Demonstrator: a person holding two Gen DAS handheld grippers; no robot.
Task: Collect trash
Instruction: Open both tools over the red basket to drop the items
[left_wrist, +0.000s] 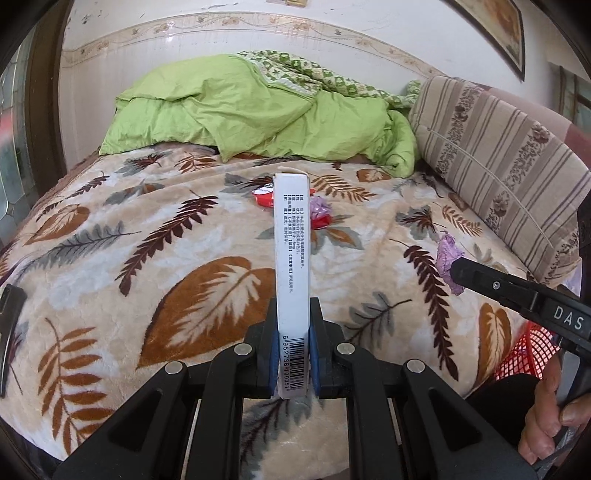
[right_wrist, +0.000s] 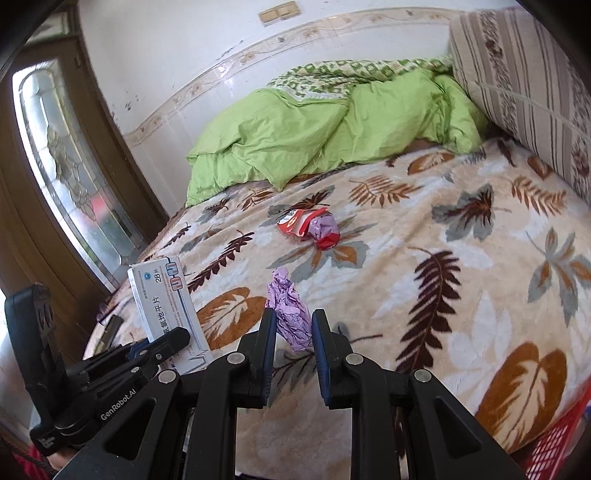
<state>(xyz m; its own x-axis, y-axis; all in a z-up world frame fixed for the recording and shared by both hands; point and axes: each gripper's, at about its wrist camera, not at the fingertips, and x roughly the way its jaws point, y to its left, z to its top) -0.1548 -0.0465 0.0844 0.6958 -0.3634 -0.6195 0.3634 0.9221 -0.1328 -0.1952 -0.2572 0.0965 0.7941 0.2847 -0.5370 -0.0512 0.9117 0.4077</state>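
Note:
My left gripper (left_wrist: 292, 314) is shut on a white medicine box (left_wrist: 291, 266), held edge-up above the leaf-patterned blanket (left_wrist: 147, 266); the box also shows in the right wrist view (right_wrist: 162, 295). My right gripper (right_wrist: 294, 317) stands around a crumpled purple paper (right_wrist: 290, 310), which lies between its fingers; whether the pads press it is not clear. The same paper shows at the right gripper's tip in the left wrist view (left_wrist: 445, 258). A red snack wrapper (right_wrist: 299, 221) with another purple wad (right_wrist: 325, 227) lies farther up the bed.
A green quilt (left_wrist: 240, 110) is heaped at the head of the bed. A striped cushion (left_wrist: 498, 158) lines the right side. A red mesh basket (left_wrist: 524, 354) sits past the bed's near right edge. A dark object (left_wrist: 9, 325) lies at the left edge.

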